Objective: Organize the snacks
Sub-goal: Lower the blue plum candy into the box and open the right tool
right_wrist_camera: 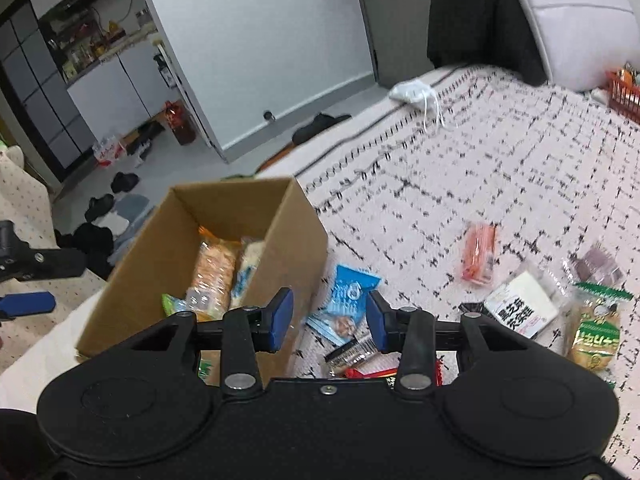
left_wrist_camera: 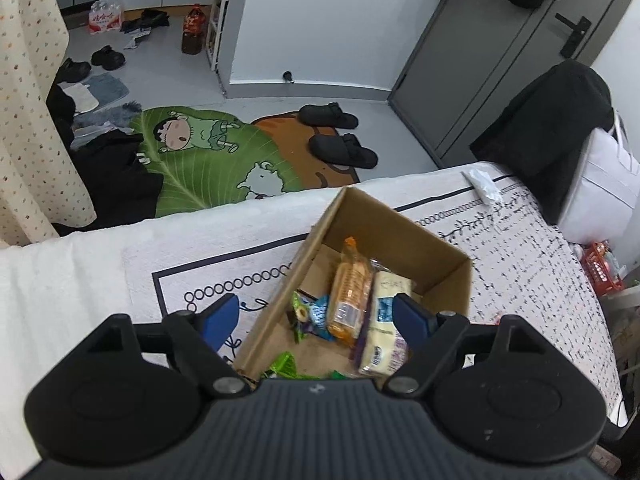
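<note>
An open cardboard box sits on the patterned bed cover. In it lie an orange-wrapped bread pack, a pale packet and small green and blue packets. My left gripper hovers open over the box with nothing between its fingers. To the right of the box, my right gripper is open above a blue snack packet lying on the cover; its pads do not touch the packet. Further right lie an orange packet, a white packet with black writing and a green bread pack.
A white crumpled mask lies at the far edge of the bed. A red basket and a pillow are at the right. Past the bed edge the floor holds black slippers, a green rug and dark clothes.
</note>
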`<state>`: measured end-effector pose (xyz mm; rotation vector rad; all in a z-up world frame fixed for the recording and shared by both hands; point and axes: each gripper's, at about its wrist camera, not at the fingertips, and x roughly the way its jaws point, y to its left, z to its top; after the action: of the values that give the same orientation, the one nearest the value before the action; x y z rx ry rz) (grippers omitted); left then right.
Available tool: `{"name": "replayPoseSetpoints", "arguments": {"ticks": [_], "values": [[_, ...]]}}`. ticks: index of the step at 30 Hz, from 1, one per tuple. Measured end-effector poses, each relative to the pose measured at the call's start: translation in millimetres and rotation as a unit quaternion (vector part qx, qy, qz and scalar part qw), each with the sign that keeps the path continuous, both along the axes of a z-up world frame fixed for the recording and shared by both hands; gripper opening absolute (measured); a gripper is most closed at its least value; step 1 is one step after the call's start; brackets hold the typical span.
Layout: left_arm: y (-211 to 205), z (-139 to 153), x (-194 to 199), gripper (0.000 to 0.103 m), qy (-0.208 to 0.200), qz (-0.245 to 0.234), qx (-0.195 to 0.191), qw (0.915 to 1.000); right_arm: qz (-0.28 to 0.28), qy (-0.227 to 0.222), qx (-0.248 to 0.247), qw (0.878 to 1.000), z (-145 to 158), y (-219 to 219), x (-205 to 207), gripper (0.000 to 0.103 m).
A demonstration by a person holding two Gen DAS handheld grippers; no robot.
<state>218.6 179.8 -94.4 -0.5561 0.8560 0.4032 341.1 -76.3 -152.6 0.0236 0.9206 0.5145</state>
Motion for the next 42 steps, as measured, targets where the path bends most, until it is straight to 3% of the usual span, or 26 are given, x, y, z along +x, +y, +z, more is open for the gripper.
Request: {"name": "replayPoseSetpoints", "arguments": {"ticks": [22,25,28,36,42], "values": [[22.6,-50.7,43.2,0.083,0.021,0.001,0.010,0.9997,-0.029,0.076,0.016,0.997,-62.8,12.9,48.4,0.045],[20.9,-55.5,48.1,0.083,0.024,-0.002,0.009,0.9997,-0.025,0.066,0.014,0.997,-63.6,16.7,48.1,0.044],[22.8,-58.7,49.4,0.083,0.029,-0.002,0.013,0.9995,-0.021,0.061,0.007,0.998,-65.3,21.1,52.1,0.033],[30.2,-60.7,47.6,0.083,0.031,0.006,0.009,0.9995,-0.032,0.057,0.005,0.998,-54.1,15.8,53.1,0.030],[32.6,-57.3,41.9,0.083,0.026,0.007,0.005,0.9996,-0.036,0.027,0.023,0.999,-22.7,11.5,49.1,0.030]]}}
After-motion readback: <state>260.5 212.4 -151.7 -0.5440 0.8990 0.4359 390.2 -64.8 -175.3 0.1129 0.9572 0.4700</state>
